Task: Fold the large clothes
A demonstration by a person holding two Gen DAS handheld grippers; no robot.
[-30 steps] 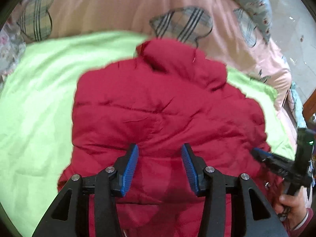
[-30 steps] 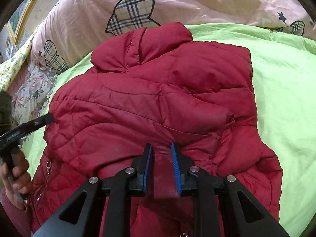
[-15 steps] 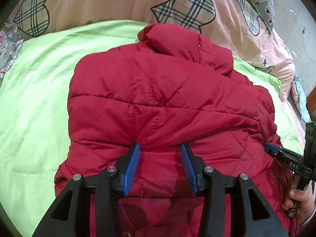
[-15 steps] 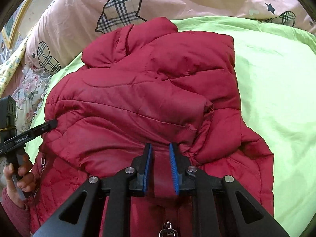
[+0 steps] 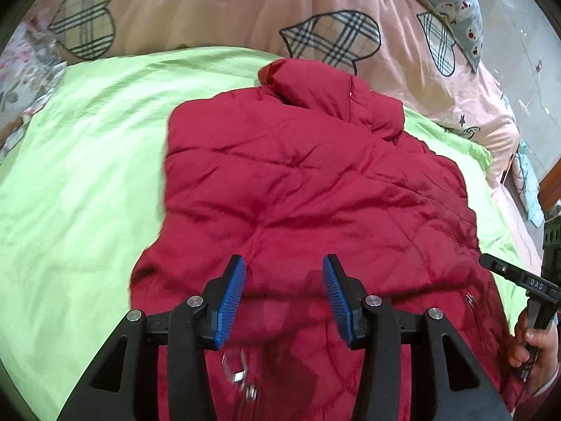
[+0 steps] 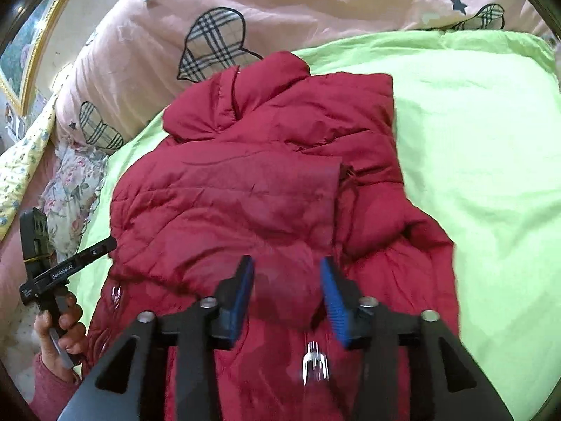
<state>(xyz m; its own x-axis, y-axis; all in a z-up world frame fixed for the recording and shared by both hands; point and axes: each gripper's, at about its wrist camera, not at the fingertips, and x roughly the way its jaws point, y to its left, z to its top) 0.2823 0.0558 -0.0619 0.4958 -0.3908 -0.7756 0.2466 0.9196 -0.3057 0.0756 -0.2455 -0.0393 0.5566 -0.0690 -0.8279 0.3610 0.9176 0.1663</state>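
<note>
- Jacket (image 5: 315,193), red and quilted, lies mid-frame in both views on a lime-green sheet (image 5: 80,175); collar toward the top of the frame, just beside a pink duvet (image 5: 217,7) with plaid hearts.
- Left gripper (image 5: 284,273): fingers spread wide at lower centre of the left view, blue pads (image 5: 231,294) over the jacket's lower part, clamping nothing; whether they touch the fabric is unclear.
- Right gripper (image 6: 286,273): fingers also wide, a puffed fold of jacket between them, not pinched.
- Zipper pull (image 6: 315,365), metal, blurred, at lower centre of the right view.
- Floral fabric (image 6: 70,189) at the left edge of the right view.
</note>
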